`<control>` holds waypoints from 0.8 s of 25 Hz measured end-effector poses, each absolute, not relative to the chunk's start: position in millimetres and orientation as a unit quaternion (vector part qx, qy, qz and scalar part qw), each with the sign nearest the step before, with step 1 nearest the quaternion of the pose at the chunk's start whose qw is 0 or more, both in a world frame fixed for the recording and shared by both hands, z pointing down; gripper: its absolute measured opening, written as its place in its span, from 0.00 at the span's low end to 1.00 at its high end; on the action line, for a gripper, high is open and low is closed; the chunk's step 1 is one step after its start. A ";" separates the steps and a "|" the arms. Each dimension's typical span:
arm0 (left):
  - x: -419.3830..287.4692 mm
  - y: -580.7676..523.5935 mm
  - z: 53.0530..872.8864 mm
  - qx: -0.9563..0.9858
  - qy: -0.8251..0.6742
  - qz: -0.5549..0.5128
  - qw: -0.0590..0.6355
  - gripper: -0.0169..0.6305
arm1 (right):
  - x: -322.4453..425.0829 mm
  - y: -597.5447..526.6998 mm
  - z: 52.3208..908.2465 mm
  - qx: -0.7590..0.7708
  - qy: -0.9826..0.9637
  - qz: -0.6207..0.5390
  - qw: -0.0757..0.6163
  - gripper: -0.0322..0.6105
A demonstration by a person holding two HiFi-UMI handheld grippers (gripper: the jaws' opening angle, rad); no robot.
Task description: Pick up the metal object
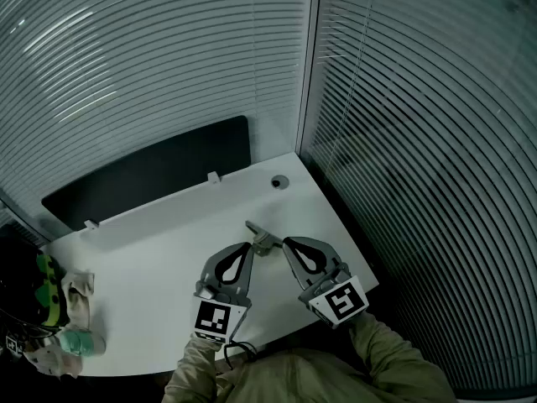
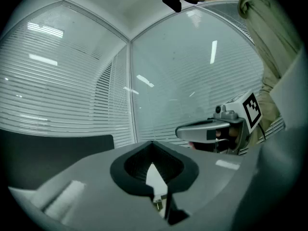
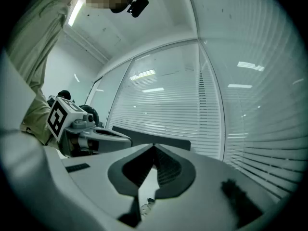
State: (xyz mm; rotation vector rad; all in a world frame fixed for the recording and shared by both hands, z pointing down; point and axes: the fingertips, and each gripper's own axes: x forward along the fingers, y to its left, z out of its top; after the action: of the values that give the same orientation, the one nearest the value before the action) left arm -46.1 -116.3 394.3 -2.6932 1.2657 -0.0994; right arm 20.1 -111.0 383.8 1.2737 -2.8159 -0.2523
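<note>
Flanking the metal object [image 1: 261, 240], left hand-held gripper [image 1: 248, 248] and right hand-held gripper [image 1: 286, 243] sit closed, seemingly empty.

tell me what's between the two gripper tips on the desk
The metal object, lying on the white desk between the left gripper and the right gripper; the head view shows it.

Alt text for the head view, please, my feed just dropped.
The left hand-held gripper and right hand-held gripper, both shut, point at a small metal object between their tips on a white desk. Slatted blinds stand behind.
</note>
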 end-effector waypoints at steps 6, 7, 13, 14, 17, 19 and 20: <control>-46.7 -123.3 401.9 -0.901 0.425 -0.037 0.073 0.04 | 16.2 -121.0 392.2 0.405 -0.910 -0.078 0.035 0.05; -47.1 -124.0 403.2 -0.901 0.425 -0.038 0.071 0.04 | 15.1 -122.8 395.1 0.404 -0.911 -0.078 0.040 0.05; -47.9 -129.9 412.7 -0.900 0.430 -0.043 0.059 0.04 | 5.5 -137.4 431.4 0.380 -0.918 -0.062 0.093 0.06; -48.7 -131.0 414.0 -0.899 0.433 -0.043 0.054 0.04 | 3.0 -140.2 438.3 0.375 -0.918 -0.065 0.110 0.06; -52.0 -134.3 418.3 -0.896 0.439 -0.047 0.044 0.04 | -5.4 -148.4 460.7 0.356 -0.918 -0.073 0.160 0.10; -54.8 -136.0 421.0 -0.894 0.444 -0.050 0.036 0.04 | -9.9 -154.1 479.3 0.345 -0.917 -0.069 0.189 0.15; -56.4 -136.2 421.8 -0.892 0.449 -0.050 0.024 0.04 | -12.0 -157.0 487.1 0.341 -0.915 -0.071 0.205 0.18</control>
State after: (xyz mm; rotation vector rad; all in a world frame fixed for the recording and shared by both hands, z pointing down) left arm -56.4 -136.2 421.8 -2.7594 1.3905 -0.1539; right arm -12.0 -157.0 487.1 0.9495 -2.5498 -0.1982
